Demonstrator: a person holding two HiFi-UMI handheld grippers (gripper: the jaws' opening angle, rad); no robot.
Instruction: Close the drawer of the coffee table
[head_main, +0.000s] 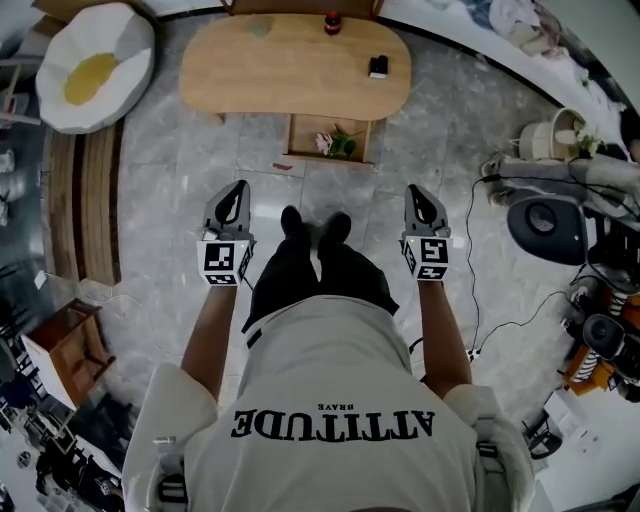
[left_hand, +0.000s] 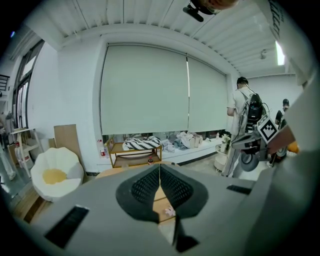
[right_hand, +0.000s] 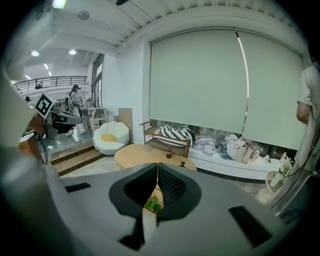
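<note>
As I look down, my left gripper (head_main: 236, 190) and right gripper (head_main: 418, 192) both pressed together, empty, open drawer (head_main: 292, 138) of the coffee table (head_main: 290, 70) well ahead between them, left gripper view, jaws meeting, coffee table beyond, right gripper view, likewise.

Soft, even daylight comes through pale blinds (left_hand: 150, 90) far ahead of the left claw (left_hand: 160, 167), whose near body blurs, while fisheye bending and black corners mark every edge.
</note>
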